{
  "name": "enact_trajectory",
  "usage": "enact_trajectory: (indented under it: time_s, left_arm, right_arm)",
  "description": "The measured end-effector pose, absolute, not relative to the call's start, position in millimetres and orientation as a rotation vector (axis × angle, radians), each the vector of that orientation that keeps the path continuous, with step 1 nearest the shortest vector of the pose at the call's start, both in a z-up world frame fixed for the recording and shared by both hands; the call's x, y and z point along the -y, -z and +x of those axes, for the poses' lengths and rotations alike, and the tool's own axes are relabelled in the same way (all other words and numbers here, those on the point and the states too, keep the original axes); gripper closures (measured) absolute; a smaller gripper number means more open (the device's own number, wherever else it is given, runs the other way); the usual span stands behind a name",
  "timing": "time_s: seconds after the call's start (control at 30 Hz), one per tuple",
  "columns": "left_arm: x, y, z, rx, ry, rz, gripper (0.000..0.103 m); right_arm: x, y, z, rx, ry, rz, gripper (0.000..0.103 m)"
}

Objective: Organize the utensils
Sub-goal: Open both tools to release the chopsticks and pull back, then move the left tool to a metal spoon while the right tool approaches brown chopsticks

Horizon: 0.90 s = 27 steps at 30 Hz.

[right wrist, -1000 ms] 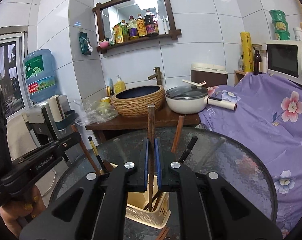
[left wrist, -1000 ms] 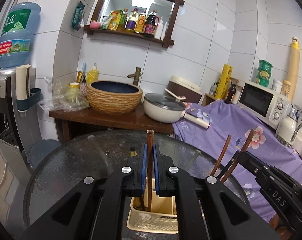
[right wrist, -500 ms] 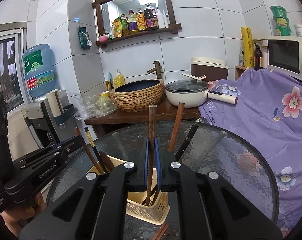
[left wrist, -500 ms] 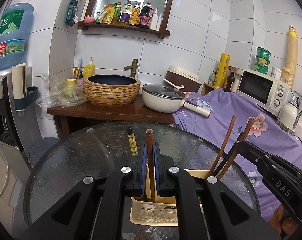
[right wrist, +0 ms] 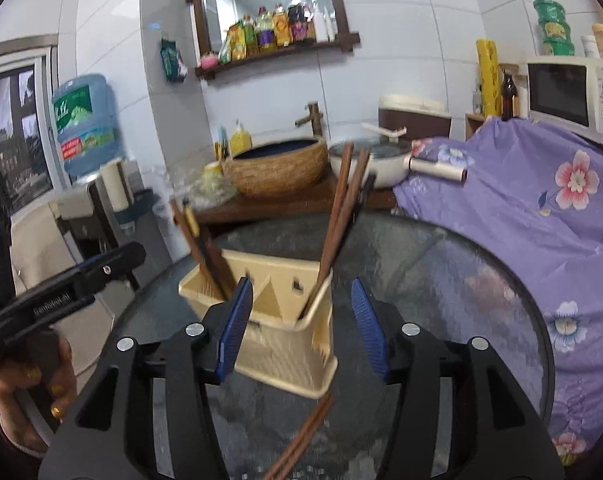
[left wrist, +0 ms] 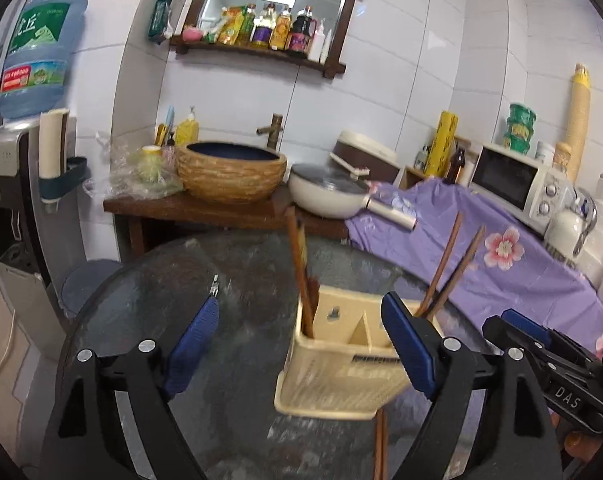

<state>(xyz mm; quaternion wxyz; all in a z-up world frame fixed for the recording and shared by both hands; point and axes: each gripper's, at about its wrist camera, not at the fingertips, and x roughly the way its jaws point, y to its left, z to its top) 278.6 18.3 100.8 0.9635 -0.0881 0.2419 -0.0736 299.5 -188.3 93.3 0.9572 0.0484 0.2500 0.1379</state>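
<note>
**The round glass table and its load**

Below me is a round table (left wrist: 149,320) of dark, mottled glass. A cream plastic utensil holder (left wrist: 341,364) stands on it, my one landmark. Just in front of the holder, on my side, a pair of brown chopsticks (right wrist: 301,436) lies flat on the glass, one end close to its base. Beyond the holder, the far rim meets a purple floral cloth (right wrist: 513,216).

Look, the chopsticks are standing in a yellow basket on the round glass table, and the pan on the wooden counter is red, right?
Not quite. The pan on the wooden counter is cream-white, as the left wrist view shows. The rest holds: chopsticks stand in the yellow basket on the round glass table.
</note>
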Motion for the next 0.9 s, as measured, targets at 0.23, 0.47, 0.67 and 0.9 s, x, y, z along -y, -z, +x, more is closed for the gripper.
enact_trajectory:
  time_s: [0.23, 0.47, 0.67, 0.9]
  left_arm:
    - [-1.9, -46.2, 235.7, -0.621, 0.183, -0.002, 0.023]
    - [11.7, 9.7, 197.8, -0.76, 0.238, 0.077, 0.048]
    - [27.9, 35.5, 177.7, -0.807, 0.246, 0.119, 0.047]
    - [41.1, 48.3, 176.5, -0.847, 0.259, 0.111, 0.049]
  right_arm:
    - [186.7, -31.9, 286.1, -0.681, -0.265, 0.05, 0.051]
    - [190.4, 10.7, 273.9, -0.771, -0.262, 0.06, 0.051]
    - [181.9, 29.1, 264.5, -0.807, -0.264, 0.03, 0.051]
    - [181.9, 40.1, 260.1, -0.834, -0.251, 0.032, 0.051]
